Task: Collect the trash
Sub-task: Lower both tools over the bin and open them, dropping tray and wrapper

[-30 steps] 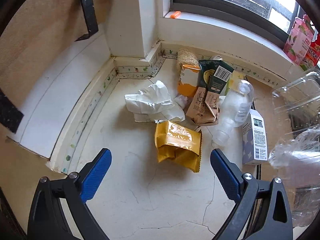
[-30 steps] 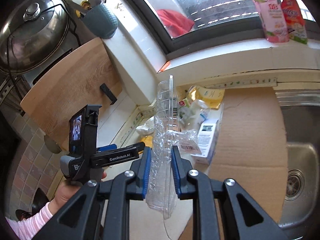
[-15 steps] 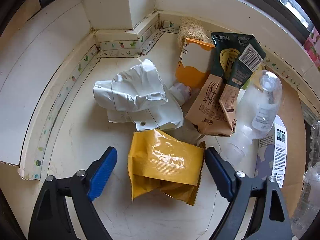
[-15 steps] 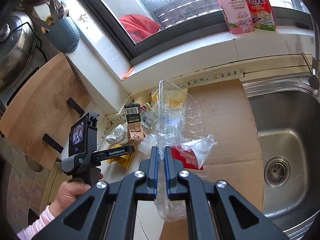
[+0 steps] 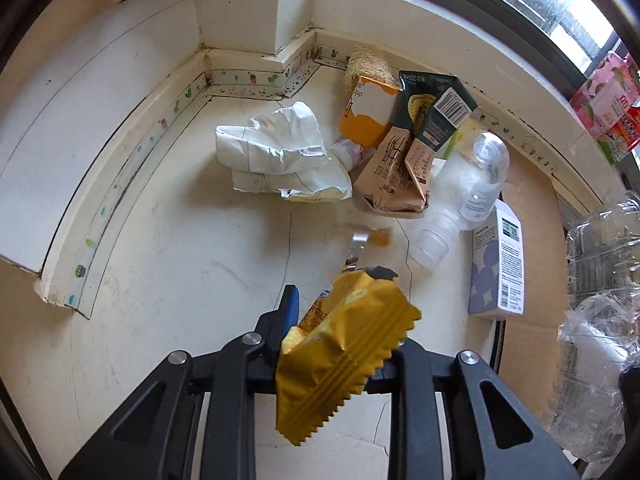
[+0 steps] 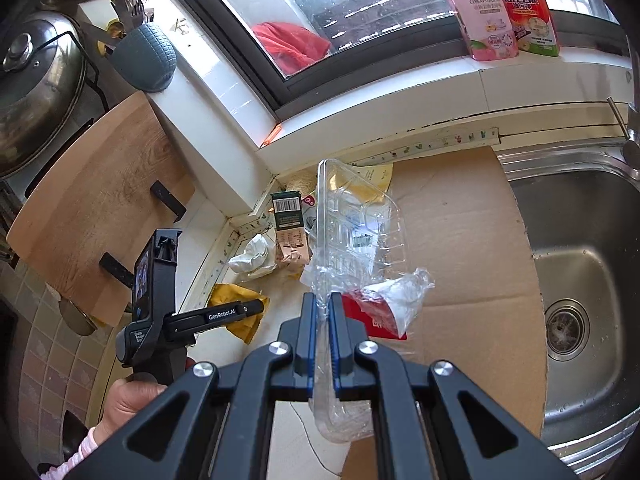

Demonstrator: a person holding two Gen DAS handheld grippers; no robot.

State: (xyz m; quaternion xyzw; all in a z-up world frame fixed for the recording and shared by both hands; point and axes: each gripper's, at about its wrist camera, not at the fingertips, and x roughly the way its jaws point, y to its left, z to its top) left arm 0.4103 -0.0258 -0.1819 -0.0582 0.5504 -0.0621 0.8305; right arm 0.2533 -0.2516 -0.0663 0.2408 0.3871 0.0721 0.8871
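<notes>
Left gripper: jaws have just been closing and now pinch the yellow snack wrapper, crumpled between the pads, serrated end sticking out toward the camera, body tilted up off the worktop. In the earlier frames the wrapper lay flat on the worktop between wide-open jaws; now it is squeezed and lifted, and a small torn scrap shows just beyond it. Rest of the trash lies ahead of the left jaws, toward the corner: crumpled white paper ahead-left, brown and green cartons ahead, clear plastic bottle ahead-right with its long axis running from the wall toward the camera, cap end nearer, and a white box on the cardboard sheet to the right. The left hand is the nearer one to this pile, so the next pick probably falls to it once the wrapper is dropped off; no bin is in view. Right gripper: jaws nearly fully shut on a clear plastic clamshell tray, standing upright above the jaws with crinkled film and a red label hanging off it; earlier those jaws were wider on the same tray. Sink at far right, apart from the trash.
</notes>
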